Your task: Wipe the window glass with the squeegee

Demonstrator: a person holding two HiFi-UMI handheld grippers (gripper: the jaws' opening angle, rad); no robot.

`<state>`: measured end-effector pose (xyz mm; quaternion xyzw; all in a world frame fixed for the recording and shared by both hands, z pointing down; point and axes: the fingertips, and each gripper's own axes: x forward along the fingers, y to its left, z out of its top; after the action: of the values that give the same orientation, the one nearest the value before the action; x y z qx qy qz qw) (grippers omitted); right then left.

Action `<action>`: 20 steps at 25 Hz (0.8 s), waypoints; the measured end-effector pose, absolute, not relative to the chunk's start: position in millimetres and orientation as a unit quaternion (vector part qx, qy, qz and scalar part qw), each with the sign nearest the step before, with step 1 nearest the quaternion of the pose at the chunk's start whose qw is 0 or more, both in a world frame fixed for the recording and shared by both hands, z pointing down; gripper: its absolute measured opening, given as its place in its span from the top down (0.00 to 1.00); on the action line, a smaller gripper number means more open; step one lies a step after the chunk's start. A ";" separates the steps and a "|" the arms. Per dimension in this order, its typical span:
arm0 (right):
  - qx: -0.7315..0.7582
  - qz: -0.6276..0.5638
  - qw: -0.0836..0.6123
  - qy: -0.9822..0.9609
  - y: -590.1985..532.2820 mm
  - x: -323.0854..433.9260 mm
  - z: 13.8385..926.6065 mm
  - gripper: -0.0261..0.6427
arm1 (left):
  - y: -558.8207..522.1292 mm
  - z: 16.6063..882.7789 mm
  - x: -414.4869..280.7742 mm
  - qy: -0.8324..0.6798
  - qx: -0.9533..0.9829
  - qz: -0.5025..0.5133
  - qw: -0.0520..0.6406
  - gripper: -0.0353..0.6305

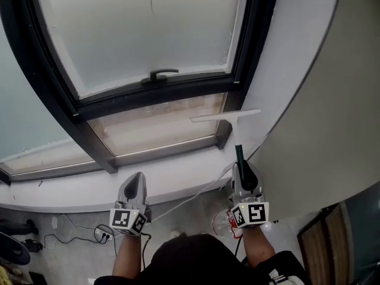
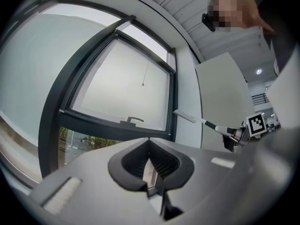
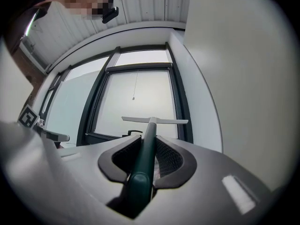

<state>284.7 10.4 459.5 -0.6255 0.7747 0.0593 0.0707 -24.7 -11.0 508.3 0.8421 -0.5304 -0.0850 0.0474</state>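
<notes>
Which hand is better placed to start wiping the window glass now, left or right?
Right. The right claw is shut on the squeegee by its handle, with the blade raised close to the window glass. The left claw is shut and holds nothing.

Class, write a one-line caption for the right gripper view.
The right gripper clamps the squeegee, blade held up before the window glass.

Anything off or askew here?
Nothing stands out. The right gripper is shut on the squeegee, held straight, blade in front of the window. The left gripper is shut and empty. No damage or spills visible.
</notes>
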 end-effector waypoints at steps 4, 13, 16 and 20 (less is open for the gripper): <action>-0.604 0.034 0.076 0.792 16.5 293.3 465.6 0.82 | 2.1 504.5 -2.3 -0.541 0.835 -0.095 0.045 0.95; -0.598 0.024 0.076 0.798 34.4 326.4 483.9 0.82 | 32.0 500.5 43.8 -0.522 0.848 -0.088 0.019 0.95; -0.596 0.023 0.066 0.800 42.5 324.4 488.3 0.82 | 37.0 508.3 40.8 -0.527 0.845 -0.084 0.030 0.95; -0.592 0.030 0.068 0.803 43.5 318.7 481.4 0.82 | 38.5 509.0 36.6 -0.533 0.841 -0.087 0.035 0.95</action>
<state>318.7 43.5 481.4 -0.5919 0.8026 0.0304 0.0677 36.6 38.5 509.0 0.8410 -0.5328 -0.0870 0.0350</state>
